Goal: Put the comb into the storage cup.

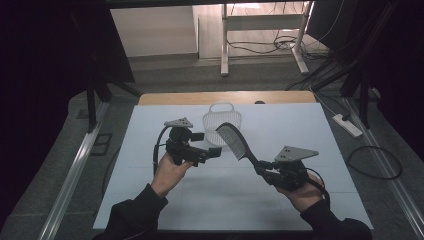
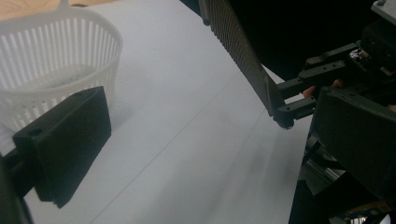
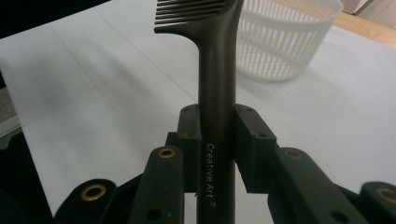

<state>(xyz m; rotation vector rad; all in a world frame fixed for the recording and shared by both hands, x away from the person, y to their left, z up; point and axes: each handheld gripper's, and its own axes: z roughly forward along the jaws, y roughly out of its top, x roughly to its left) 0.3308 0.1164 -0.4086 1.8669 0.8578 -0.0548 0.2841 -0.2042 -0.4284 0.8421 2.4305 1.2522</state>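
Your right hand-held gripper (image 1: 263,167) is pinching the handle of the dark comb (image 1: 235,141); in the right gripper view both pads press flat against the handle (image 3: 217,140), one on each side. Your right hand (image 1: 300,192) sits near the basket's front right, palm under the gripper body, wrist low, jaws aimed up and toward the white basket (image 1: 222,122). The comb rises at a slant from the jaws, clear of the counter (image 1: 280,125); its toothed end hangs just in front of the basket's right rim, not touching it as far as the high view shows.

Your left hand-held gripper (image 1: 212,152) stands spread with nothing between the jaws; the left gripper view shows one pad (image 2: 70,140) well apart from the other. Your left hand (image 1: 170,170) holds it just in front of the basket's left side, above the counter, jaws pointing across toward the comb.
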